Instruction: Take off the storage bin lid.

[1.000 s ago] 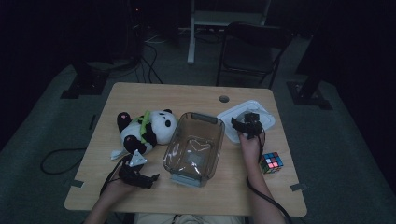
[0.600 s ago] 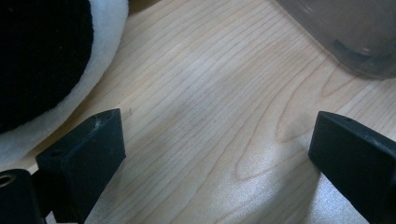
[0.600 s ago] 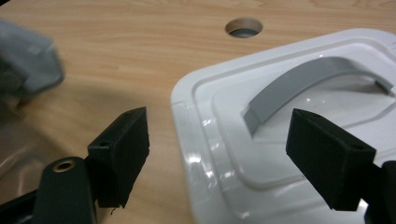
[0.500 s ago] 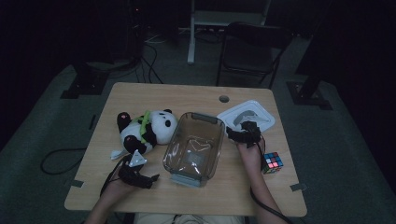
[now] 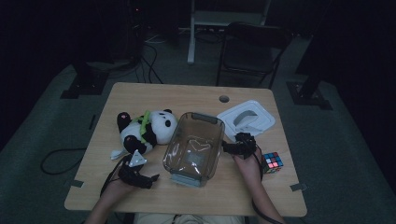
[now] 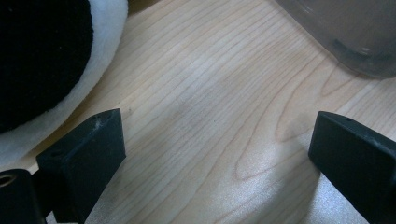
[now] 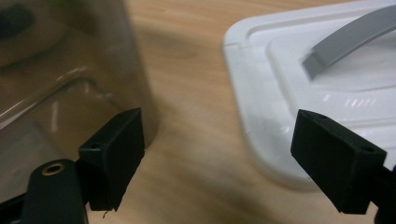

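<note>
A clear plastic bin (image 5: 205, 117) stands empty in the middle of the wooden table (image 5: 187, 98). Its white lid (image 5: 246, 119) with a grey handle lies flat to the right. My right gripper (image 5: 237, 143) hovers low between bin and lid. Its jaws have just been opening and stand wide with nothing between them. The right gripper view has the right gripper (image 7: 219, 140) over bare wood, the bin wall (image 7: 70, 84) to its left and the lid (image 7: 327, 70) to its right. My left gripper (image 5: 150, 179) rests open near the front edge. In the left gripper view the left gripper (image 6: 224, 135) frames bare table.
A panda plush (image 5: 147, 130) lies left of the bin, its fur (image 6: 42, 56) close to my left jaw. A colour cube (image 5: 272, 162) sits right of my right hand. A bin corner (image 6: 345, 32) lies ahead of the left gripper. A chair (image 5: 252, 51) stands beyond the table.
My right gripper has drawn back off the white lid toward the near side, ending beside the bin with jaws wider. The lid stays flat. The left hand has kept still.
</note>
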Motion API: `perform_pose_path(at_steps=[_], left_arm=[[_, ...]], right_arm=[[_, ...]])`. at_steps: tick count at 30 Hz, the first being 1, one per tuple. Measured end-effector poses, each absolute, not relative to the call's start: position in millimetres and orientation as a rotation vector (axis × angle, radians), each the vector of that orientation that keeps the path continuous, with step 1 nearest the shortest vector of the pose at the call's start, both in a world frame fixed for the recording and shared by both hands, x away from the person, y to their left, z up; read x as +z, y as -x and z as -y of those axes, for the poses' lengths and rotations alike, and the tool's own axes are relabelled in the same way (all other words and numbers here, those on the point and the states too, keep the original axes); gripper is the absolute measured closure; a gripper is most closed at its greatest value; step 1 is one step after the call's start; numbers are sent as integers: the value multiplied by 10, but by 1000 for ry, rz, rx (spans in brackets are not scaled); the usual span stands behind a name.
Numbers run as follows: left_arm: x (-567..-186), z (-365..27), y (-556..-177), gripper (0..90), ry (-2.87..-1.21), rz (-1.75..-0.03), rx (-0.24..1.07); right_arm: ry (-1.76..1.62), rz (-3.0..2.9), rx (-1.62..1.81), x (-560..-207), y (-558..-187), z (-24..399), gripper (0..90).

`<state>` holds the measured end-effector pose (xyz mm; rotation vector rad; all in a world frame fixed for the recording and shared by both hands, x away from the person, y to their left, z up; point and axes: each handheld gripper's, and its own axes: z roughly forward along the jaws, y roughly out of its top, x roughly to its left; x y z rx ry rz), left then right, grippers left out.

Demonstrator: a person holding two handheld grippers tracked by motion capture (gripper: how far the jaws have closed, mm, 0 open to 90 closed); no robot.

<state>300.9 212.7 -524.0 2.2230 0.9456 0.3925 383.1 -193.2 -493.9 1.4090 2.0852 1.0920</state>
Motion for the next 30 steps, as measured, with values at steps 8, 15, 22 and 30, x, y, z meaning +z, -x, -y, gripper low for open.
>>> perform_pose_path(at_steps=[8,15,22,30], left_arm=[[-5202,-2111,-2996,52,-2242,-938,393],[-5137,-2108,-2985,52,-2239,-921,388],[-5088,-2102,-2981,52,-2230,-916,390],[-4902,-2143,-2977,52,-2198,-905,395]], right_arm=[[-1348,-2185,1076,-5005,-3571,1900,173],[-1304,-2256,1063,-5099,-3376,1933,173],[-1264,-2329,1035,-5195,-3246,1930,122],[-1144,-2367,1059,-5224,-3164,1913,123]])
